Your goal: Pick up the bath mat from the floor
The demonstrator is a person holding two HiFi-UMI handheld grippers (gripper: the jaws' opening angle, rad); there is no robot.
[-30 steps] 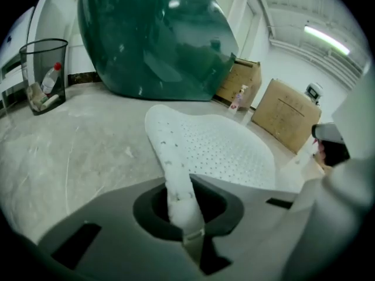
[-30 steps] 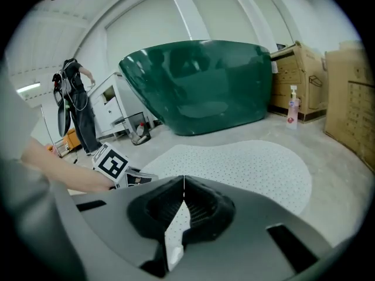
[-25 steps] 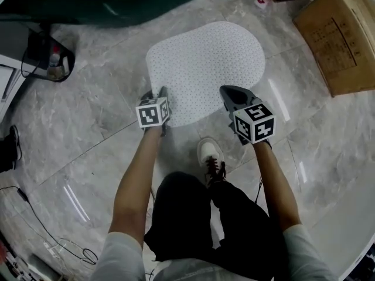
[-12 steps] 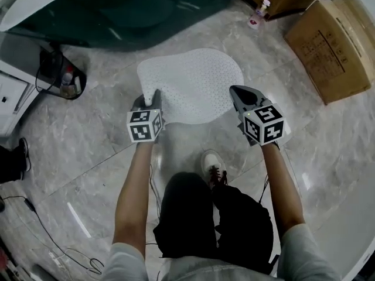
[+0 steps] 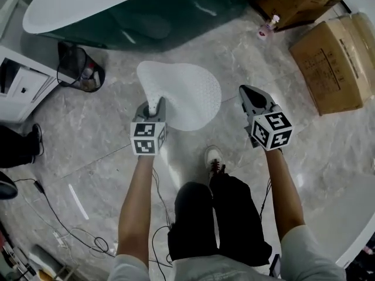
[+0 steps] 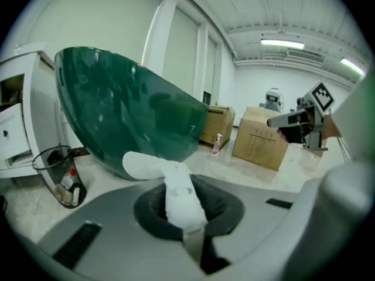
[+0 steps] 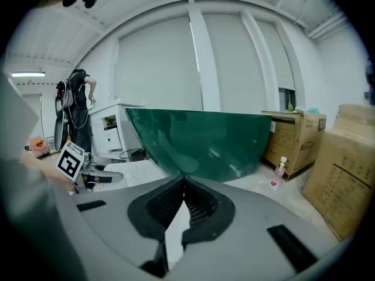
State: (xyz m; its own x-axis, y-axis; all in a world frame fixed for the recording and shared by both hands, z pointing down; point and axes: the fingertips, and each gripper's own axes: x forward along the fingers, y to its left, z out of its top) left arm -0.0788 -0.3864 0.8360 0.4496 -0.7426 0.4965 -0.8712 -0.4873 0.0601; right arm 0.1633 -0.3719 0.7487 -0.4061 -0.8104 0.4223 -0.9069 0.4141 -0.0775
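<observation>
Left claw (image 5: 155,103) pinching bath mat (image 5: 193,92), white

Tub (image 5: 146,10): dark green, white rim.
Mat (image 5: 187,95), in front of tub: white, fine dotted pattern.
Floor (image 5: 88,151): grey marble, pale veins.
Boxes (image 5: 331,63), right of tub: brown.
Bin (image 5: 82,72), left of tub: black.
Left gripper (image 5: 153,104), right gripper (image 5: 246,91): grey, with black-and-white marker cubes.

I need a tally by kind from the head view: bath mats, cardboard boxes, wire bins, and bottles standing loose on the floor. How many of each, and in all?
bath mat: 1
cardboard boxes: 2
wire bin: 1
bottle loose on the floor: 1
Total: 5
</observation>
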